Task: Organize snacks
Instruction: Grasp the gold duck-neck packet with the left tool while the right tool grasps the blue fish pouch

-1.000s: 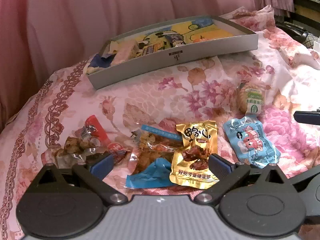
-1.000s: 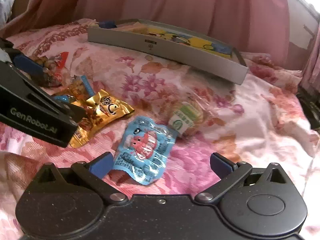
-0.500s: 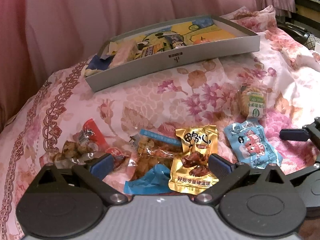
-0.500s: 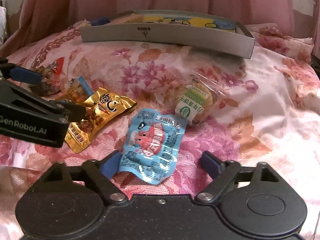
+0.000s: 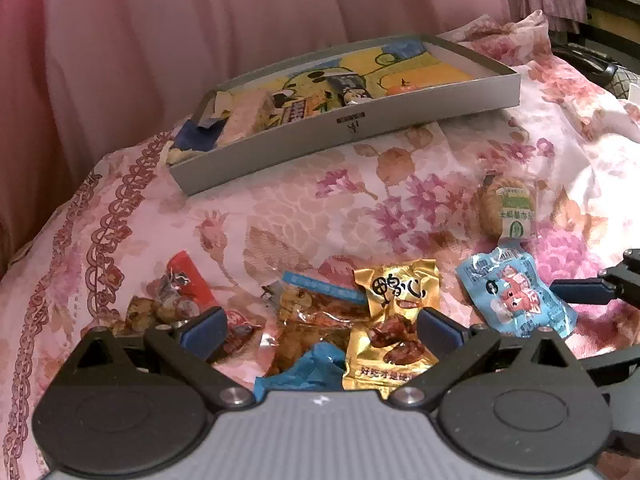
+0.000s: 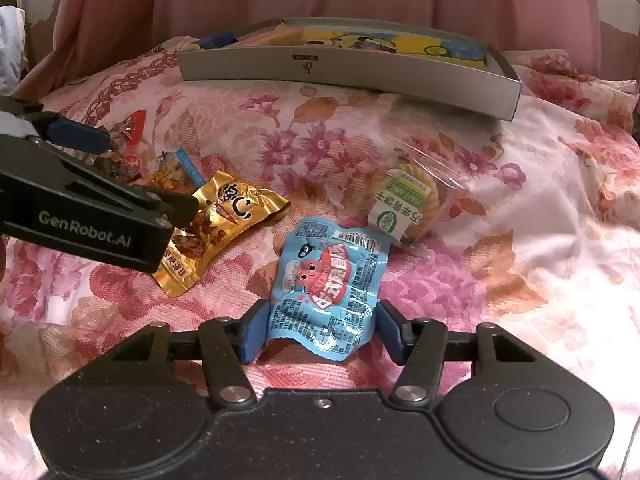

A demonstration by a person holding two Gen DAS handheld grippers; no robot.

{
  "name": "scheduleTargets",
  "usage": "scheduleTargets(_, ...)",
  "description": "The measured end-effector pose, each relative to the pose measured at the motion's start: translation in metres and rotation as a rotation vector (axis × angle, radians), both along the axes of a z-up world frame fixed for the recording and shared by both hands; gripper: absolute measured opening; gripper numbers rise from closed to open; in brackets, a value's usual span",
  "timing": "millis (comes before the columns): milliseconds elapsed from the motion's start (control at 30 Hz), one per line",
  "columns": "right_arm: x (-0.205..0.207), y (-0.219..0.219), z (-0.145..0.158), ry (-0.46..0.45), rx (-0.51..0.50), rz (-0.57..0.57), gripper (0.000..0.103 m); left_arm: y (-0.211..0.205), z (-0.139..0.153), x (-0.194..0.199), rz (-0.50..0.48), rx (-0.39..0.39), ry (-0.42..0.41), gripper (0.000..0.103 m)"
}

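Right gripper [image 6: 318,330] fingers are straddling the light-blue foil snack pouch [image 6: 330,284] on the floral bedspread [image 6: 520,216], pads beside its edges, contact unclear. Left gripper [image 5: 320,326] is hovering open over the gold foil snack packet [image 5: 394,320]. Shallow grey cardboard box [image 6: 344,76] is sitting at the far edge holding several snacks, bare cloth lying between.

gold packet [image 6: 224,220] partly behind left gripper [image 6: 132,172], tray [image 6: 360,76] contents mostly hidden

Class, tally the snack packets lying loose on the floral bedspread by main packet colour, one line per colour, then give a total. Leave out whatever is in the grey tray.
Light blue packet: 1
Gold packet: 1
Red-and-clear packet: 1
Clear packet with blue ends: 1
Clear biscuit packet with green label: 1
Total: 5
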State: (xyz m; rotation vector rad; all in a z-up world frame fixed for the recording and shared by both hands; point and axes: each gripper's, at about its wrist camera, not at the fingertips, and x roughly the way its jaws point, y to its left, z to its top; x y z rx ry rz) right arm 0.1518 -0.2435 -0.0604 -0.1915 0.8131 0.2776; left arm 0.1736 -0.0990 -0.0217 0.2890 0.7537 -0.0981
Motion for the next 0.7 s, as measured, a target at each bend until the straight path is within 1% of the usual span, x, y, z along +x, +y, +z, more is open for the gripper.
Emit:
scheduleTargets(133,-0.004,-0.01,0.005,0.024,-0.019,0.005,0.059,-0.001,-0.002,-0.001,-0.012,-0.005,0.01,0.102)
scheduleTargets(233,-0.01,-0.02,0.01,0.038,-0.045,0.01,0.06,-0.003,-0.005,-0.004,-0.043,-0.01,0.018,0.102)
scheduleTargets(333,-0.014,-0.029,0.011,0.031,-0.078,0.018,0.06,-0.009,-0.008,-0.008,-0.082,-0.002,0.02,0.102)
scheduleTargets(500,-0.01,-0.038,0.009,0.043,-0.069,0.017,0.063,-0.025,-0.013,-0.015,-0.166,0.045,0.011,0.102)
scheduleTargets(633,-0.01,-0.039,0.008,0.039,-0.065,0.022,0.064,-0.038,-0.021,-0.013,-0.193,0.108,0.01,0.102)
scheduleTargets(700,-0.01,-0.041,0.007,0.037,-0.054,0.023,0.065,-0.042,-0.026,-0.009,-0.199,0.119,0.018,0.102)
